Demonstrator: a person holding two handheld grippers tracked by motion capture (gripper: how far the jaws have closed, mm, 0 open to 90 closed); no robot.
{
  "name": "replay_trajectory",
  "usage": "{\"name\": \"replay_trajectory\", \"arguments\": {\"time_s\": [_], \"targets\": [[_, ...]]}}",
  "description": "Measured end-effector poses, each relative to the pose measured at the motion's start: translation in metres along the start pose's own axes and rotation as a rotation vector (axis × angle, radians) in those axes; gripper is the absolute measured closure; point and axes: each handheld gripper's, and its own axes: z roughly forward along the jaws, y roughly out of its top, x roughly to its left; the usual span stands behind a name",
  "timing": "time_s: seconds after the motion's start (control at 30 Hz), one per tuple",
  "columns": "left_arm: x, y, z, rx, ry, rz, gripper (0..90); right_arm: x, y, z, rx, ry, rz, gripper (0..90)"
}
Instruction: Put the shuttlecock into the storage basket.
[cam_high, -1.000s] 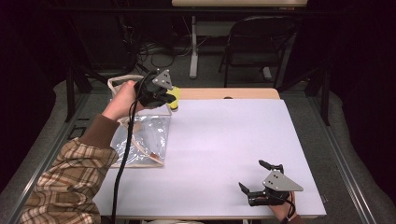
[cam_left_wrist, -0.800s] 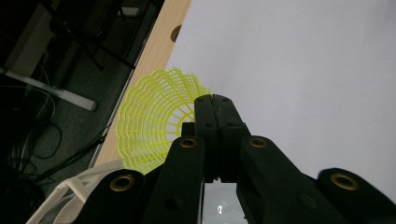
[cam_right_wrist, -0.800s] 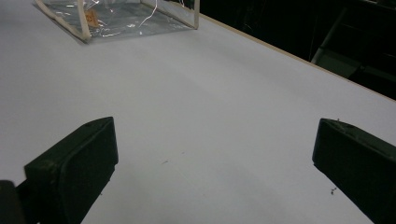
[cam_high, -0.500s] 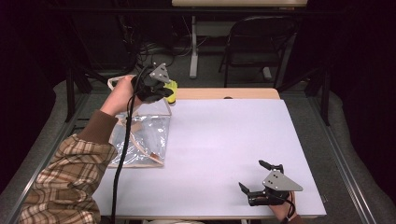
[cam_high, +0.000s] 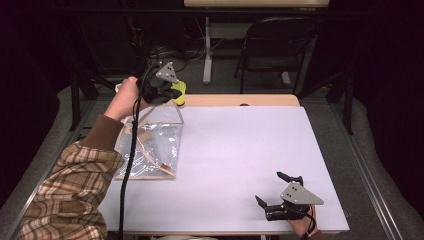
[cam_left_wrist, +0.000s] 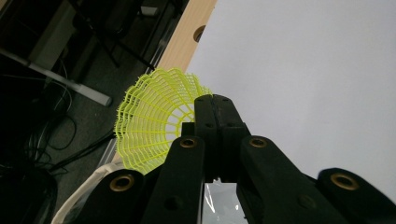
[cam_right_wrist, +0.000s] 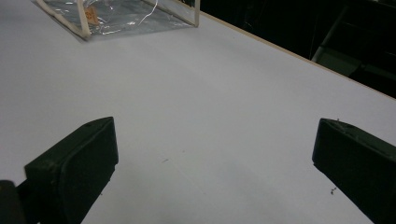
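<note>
My left gripper (cam_high: 171, 94) hangs over the table's far left corner, its jaws pressed together (cam_left_wrist: 215, 100) on the skirt edge of a yellow mesh shuttlecock (cam_high: 178, 90) (cam_left_wrist: 154, 121). Right under it, a clear plastic bag (cam_high: 155, 145) with cream trim is pulled up into a peak at its far edge. I cannot tell what lifts it. A cream strap (cam_left_wrist: 84, 196) runs beside the hand. My right gripper (cam_high: 267, 187) rests at the near right of the white table (cam_high: 240, 150), open wide (cam_right_wrist: 215, 154), nothing between its fingers.
A wooden strip (cam_high: 240, 100) with a hole borders the table's far edge. Beyond it are a dark folding chair (cam_high: 270, 45), table legs and cables on the floor. The bag (cam_right_wrist: 116, 14) lies far from the right gripper, with bare white surface between.
The left gripper has risen and drifted toward the far edge with the shuttlecock. The bag's far edge has come up from flat into a peak. The right gripper has kept still.
</note>
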Motion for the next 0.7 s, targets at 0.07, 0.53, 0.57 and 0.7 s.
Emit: {"name": "replay_trajectory", "arguments": {"time_s": [0.07,0.53,0.57,0.7], "targets": [[0.0,0.0,0.0,-0.001,0.005,-0.005,90.0,0.0,0.0,0.0,0.0,0.0,0.0,0.0],[0.012,0.0,-0.008,0.001,0.022,-0.026,90.0,0.0,0.0,0.0,0.001,-0.002,0.001,0.0],[0.012,0.0,-0.008,0.001,0.022,-0.026,90.0,0.0,0.0,0.0,0.001,-0.002,0.0,0.0],[0.016,-0.001,-0.01,-0.003,0.032,-0.037,90.0,0.0,0.0,0.0,0.001,-0.001,0.0,0.0]]}}
